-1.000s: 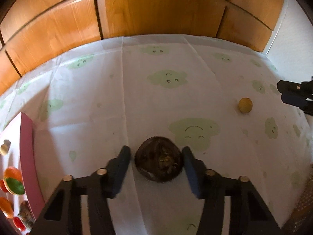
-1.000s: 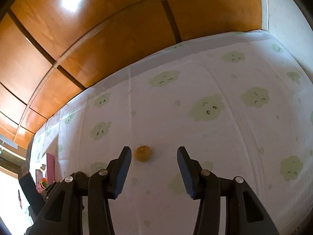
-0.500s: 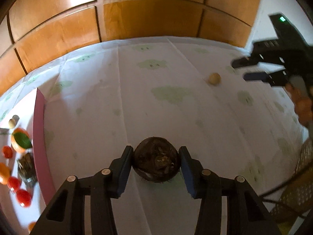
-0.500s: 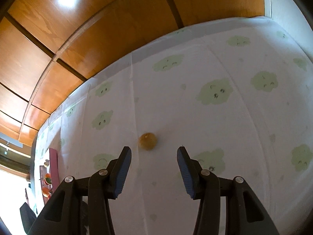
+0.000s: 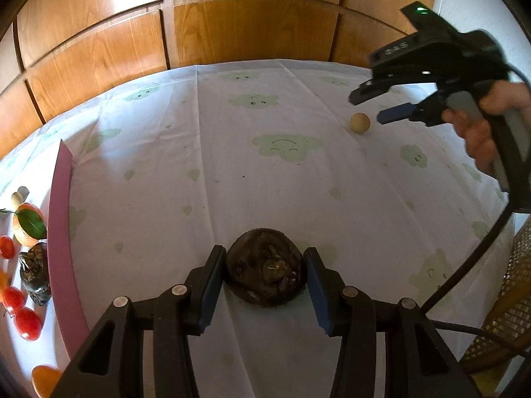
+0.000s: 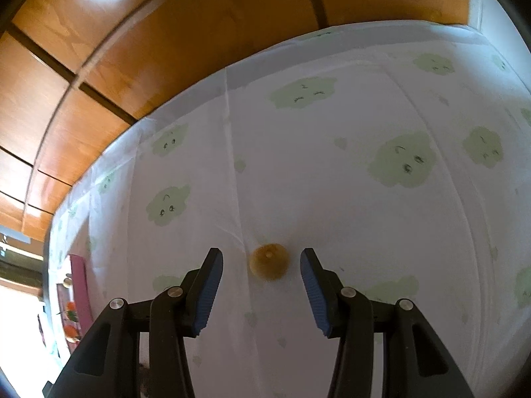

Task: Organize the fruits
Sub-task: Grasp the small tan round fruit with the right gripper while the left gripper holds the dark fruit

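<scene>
A dark brown round fruit [image 5: 265, 268] sits between the blue pads of my left gripper [image 5: 265, 258], which is shut on it, low over the cloud-print cloth [image 5: 232, 165]. A small yellow-brown round fruit [image 6: 269, 263] lies on the cloth between the fingertips of my right gripper [image 6: 261, 252]. That gripper is open, with a gap on each side of the fruit. In the left wrist view the right gripper [image 5: 366, 109] hangs just beside and above the same small fruit [image 5: 360, 122]. A person's hand [image 5: 481, 132] holds it.
A pink-rimmed tray [image 5: 59, 232] at the left edge holds an orange with a leaf [image 5: 28, 229], cherry tomatoes [image 5: 26, 323] and a dark fruit [image 5: 35, 275]. Wooden panels [image 5: 249, 26] back the table. A wicker chair [image 5: 504, 315] and a black cable [image 5: 471, 265] are at the right.
My left gripper has carried the dark fruit leftward, so more of the tray shows. My right gripper has come down, and the small yellow fruit now lies between its fingertips.
</scene>
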Tool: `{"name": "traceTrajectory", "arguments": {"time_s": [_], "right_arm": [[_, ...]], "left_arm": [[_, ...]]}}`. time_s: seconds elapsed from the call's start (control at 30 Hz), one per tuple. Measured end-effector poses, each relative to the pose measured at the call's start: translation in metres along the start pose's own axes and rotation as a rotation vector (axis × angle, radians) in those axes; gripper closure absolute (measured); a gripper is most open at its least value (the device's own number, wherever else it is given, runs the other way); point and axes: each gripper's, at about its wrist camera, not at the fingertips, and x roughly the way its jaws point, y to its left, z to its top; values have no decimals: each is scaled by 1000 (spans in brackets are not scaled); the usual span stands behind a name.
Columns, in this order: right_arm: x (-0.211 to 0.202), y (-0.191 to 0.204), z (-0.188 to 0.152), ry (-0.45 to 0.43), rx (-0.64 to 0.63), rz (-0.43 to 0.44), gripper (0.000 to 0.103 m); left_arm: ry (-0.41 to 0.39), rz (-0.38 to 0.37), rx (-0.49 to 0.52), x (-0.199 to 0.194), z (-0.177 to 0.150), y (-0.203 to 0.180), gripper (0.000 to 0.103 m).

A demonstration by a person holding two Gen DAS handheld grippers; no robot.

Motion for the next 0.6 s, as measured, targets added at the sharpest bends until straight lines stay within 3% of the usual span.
{"name": "traceTrajectory", "arguments": {"time_s": [0.17,0.27,0.37,0.6], "right_arm": [[15,9,-1,26,-56,-58,54],[15,17,-9,17,-144,-131,75],[11,16,-18,14,-139,-102,75],[12,39,-52,8,-300,-105,75]], "left_arm": [[-3,-8,-7,1,0,1,55],[-4,-6,-5,1,-1,0,55],[-8,-4,-5,1,-1,0,55],[-13,7,10,0,-1,-3,55]]}}
